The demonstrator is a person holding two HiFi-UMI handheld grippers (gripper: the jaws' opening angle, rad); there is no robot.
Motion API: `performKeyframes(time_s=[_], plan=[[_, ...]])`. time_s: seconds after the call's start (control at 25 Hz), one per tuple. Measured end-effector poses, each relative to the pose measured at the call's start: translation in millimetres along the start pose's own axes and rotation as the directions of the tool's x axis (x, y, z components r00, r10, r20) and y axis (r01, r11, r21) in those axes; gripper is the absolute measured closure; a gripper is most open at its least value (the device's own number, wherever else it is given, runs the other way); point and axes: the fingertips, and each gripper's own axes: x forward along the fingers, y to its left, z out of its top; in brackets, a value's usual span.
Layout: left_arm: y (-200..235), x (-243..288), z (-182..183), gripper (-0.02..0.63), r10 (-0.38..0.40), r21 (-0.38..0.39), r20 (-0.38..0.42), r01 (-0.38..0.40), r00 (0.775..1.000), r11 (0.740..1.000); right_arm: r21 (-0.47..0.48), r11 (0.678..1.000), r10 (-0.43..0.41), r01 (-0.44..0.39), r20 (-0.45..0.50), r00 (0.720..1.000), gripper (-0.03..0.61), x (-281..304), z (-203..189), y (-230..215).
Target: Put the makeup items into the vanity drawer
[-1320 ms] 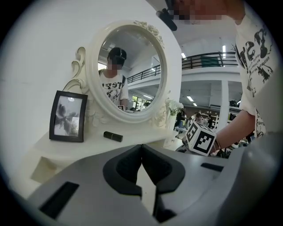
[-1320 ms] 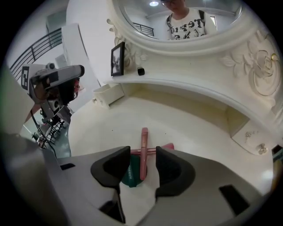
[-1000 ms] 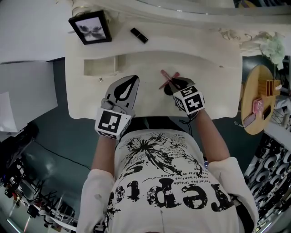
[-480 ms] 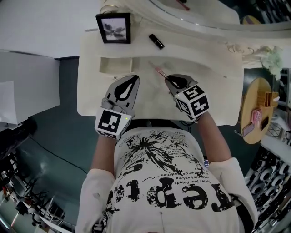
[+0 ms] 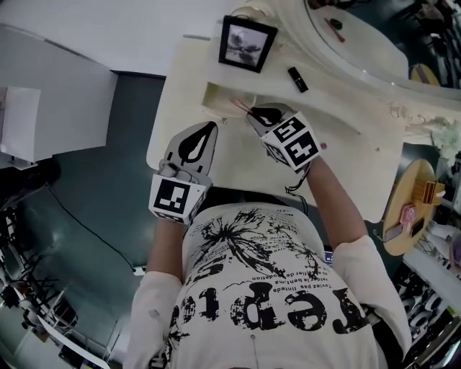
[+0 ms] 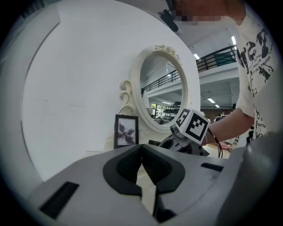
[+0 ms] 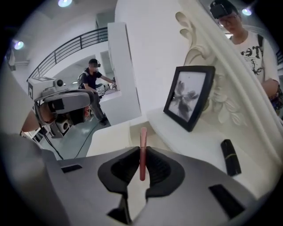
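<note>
Cream vanity tabletop above dark floor bears a black picture frame and black lipstick tube. Right gripper, clamping a slim pink makeup stick, has moved from mid-table to the far-left open drawer; left gripper closed, empty.

**A staged vanity corner inside a big hall**

A cream vanity worktop with an ornate oval mirror and a picture frame is standing against a bare white partition. Beyond it, a railed mezzanine and ceiling lights are showing. Cables are trailing over the grey floor, and another person is standing by equipment.
</note>
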Motion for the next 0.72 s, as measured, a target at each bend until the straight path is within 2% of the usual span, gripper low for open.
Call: performKeyframes(time_s=[0.28,0.48,0.52,0.56,0.6,0.72], plan=[[37.4,-27.8,-16.6,0.601,0.073,-0.034,-0.023,-0.074,0.997,0.997,-0.049,0.999,0.002,-0.004,-0.057,0.998,0.517,50.6,15.9,5.0],[51.9,-36.2,-23.2,0.601,0.083,-0.045,-0.034,-0.085,0.996,0.995,-0.006,1.0,-0.023,0.023,-0.041,0.999,0.515,62.6,23.8,3.9],[52.9,-36.3,-23.7,0.601,0.08,-0.047,-0.034,-0.081,0.996,0.996,0.013,1.0,-0.024,0.025,-0.028,0.999,0.485,62.8,26.0,4.1],[53.3,-36.2,-23.8,0.601,0.074,-0.048,-0.034,-0.076,0.997,0.996,0.032,0.999,-0.023,0.023,-0.014,1.0,0.401,62.0,28.1,5.0],[53.2,-35.7,-23.4,0.601,0.068,-0.048,-0.032,-0.069,0.997,0.996,0.048,0.999,-0.024,0.024,-0.001,1.0,0.377,60.1,30.0,5.7],[50.3,-32.1,-20.7,0.601,0.039,-0.04,-0.028,-0.041,0.999,0.998,0.07,0.996,-0.055,0.054,0.023,0.998,0.359,49.9,31.2,5.8]])
